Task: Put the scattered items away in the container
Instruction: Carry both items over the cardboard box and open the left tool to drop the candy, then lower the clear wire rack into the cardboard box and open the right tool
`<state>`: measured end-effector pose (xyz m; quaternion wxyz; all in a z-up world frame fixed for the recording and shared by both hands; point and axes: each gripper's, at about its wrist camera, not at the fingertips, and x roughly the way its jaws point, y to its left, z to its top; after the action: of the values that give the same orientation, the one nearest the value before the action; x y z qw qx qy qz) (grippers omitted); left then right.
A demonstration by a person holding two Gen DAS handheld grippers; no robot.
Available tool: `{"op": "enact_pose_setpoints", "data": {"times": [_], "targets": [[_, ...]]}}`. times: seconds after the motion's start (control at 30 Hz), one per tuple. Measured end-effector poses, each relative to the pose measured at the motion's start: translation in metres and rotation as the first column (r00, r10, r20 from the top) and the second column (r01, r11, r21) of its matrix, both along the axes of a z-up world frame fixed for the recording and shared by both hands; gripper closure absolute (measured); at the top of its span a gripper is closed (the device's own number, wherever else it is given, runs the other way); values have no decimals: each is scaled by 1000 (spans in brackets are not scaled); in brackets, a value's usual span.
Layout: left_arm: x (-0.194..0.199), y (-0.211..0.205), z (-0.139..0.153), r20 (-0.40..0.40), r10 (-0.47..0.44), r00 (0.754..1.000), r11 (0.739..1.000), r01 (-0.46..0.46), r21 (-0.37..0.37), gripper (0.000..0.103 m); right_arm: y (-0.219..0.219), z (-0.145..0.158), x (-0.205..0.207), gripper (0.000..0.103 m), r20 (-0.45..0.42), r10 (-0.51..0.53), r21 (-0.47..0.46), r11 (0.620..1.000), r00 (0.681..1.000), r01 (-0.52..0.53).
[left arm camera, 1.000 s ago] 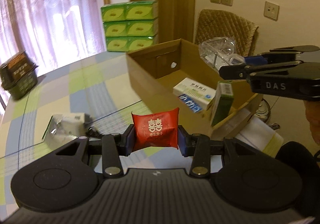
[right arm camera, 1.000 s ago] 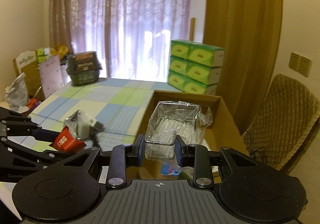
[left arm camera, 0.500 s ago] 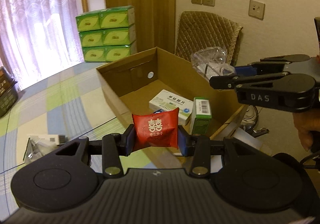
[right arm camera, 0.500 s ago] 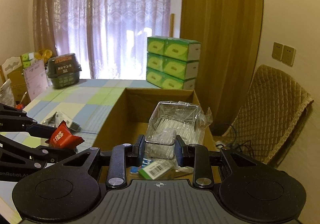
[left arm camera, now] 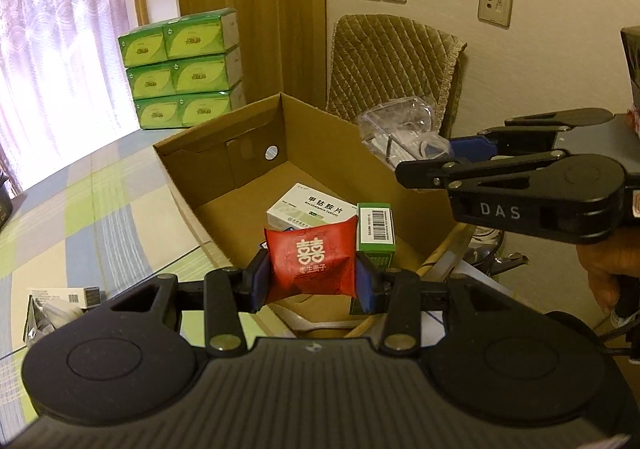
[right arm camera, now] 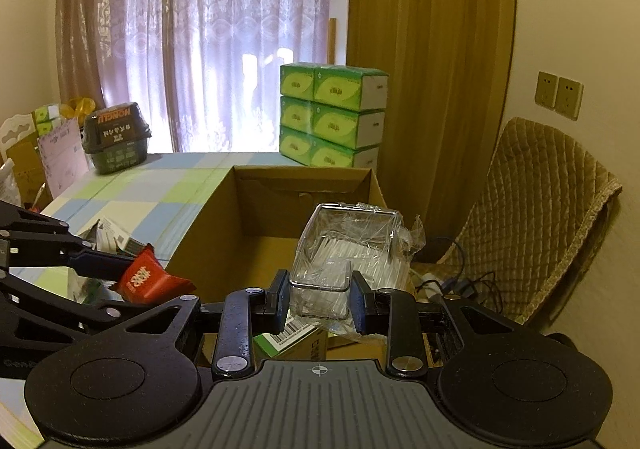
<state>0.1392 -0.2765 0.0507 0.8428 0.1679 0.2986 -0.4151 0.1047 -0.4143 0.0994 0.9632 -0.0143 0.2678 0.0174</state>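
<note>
**Both tools loaded, hovering at the cardboard box**

Left tool (left arm camera: 312, 277) is clamped on a red sachet (left arm camera: 311, 263), pads pinching its two side edges; it hangs above the near rim of the cardboard box (left arm camera: 224, 153). Sachet looks light, soft, puffy w/ slick foil, so prob. slips or crushes if squeezed hard. Side-edge hold seems fine; judged safe to drop from low height.

Right tool (right arm camera: 319, 297) is clamped on a clear plastic pack (right arm camera: 348, 249) in crinkly wrap, over the box's right side. Looks light but thin-walled and slippery; the wrap may shift in the grip. Best held low on the stiffer rim, as now.

Inside the box: white medicine carton (left arm camera: 310, 207) and green barcode carton (left arm camera: 375, 233), upright-ish, just behind the sachet.

Left of the box, on the checked surface (left arm camera: 80, 209): a small bagged item (left arm camera: 60, 303), not yet tidied.
</note>
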Motion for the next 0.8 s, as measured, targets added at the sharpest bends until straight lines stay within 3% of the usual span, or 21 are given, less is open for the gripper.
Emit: {"op": "enact_pose_setpoints", "data": {"times": [0.17, 0.23, 0.8], "targets": [[2, -10, -6, 1, -4, 1000, 1000, 4, 14, 60, -1, -2, 4, 70, -5, 1, 2, 1000, 1000, -1], [1, -14, -9, 16, -3, 1000, 999, 3, 33, 43, -1, -3, 5, 70, -7, 2, 1, 1000, 1000, -2], [-3, 20, -17, -25, 61, 998, 998, -61, 12, 41, 6, -8, 4, 70, -44, 8, -8, 1000, 999, -8]]}}
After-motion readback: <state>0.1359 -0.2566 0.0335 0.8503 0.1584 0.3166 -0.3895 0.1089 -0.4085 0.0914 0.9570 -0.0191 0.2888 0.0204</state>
